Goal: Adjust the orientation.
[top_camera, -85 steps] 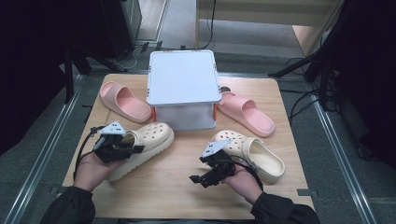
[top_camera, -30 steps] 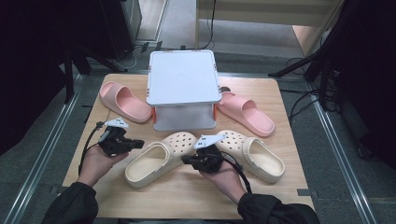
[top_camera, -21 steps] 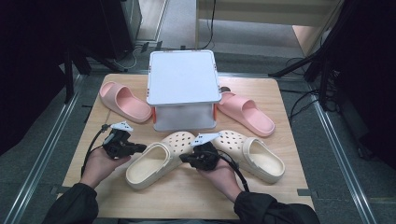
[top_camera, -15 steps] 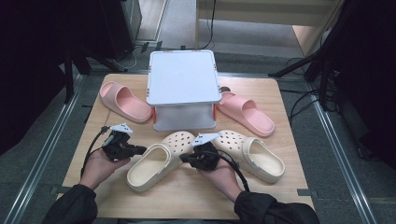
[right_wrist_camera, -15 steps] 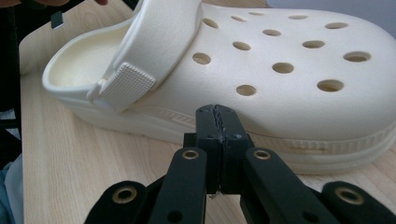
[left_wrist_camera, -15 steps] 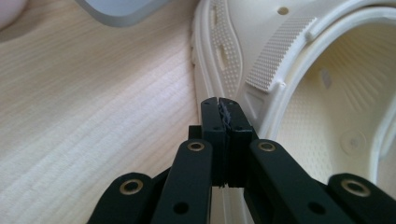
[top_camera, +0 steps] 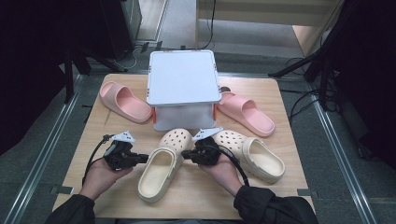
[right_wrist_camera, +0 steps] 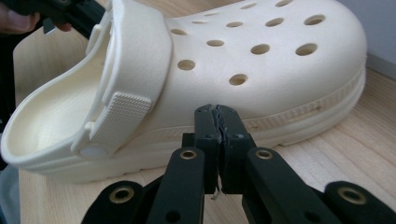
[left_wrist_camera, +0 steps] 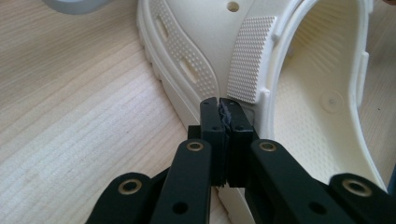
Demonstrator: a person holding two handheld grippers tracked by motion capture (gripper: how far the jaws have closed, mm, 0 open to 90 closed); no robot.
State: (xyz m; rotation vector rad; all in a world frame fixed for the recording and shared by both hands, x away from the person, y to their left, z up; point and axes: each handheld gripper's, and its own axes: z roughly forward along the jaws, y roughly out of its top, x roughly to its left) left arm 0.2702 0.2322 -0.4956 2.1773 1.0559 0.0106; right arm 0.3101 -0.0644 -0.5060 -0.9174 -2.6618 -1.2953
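Note:
A cream clog (top_camera: 160, 170) lies on the wooden table (top_camera: 93, 135), toe toward the box and heel toward me. My left gripper (top_camera: 143, 158) is shut, its tips pressed against the clog's left rim (left_wrist_camera: 243, 70) by the strap hinge, with nothing between the jaws. From the other side my right gripper (top_camera: 185, 155) is also shut, tips (right_wrist_camera: 215, 111) touching the clog's side (right_wrist_camera: 261, 60) below its holes. The second cream clog (top_camera: 252, 156) lies just right of my right hand.
A white lidded box (top_camera: 183, 84) stands behind the clogs at mid-table. One pink slide (top_camera: 123, 101) lies left of it and another pink slide (top_camera: 245, 112) lies right of it. Bare wood shows at the front left and front right.
The cream clog has moved from the left side to the middle, beside the other clog. Over the last second both shut grippers stayed at its sides and its heel swung slightly.

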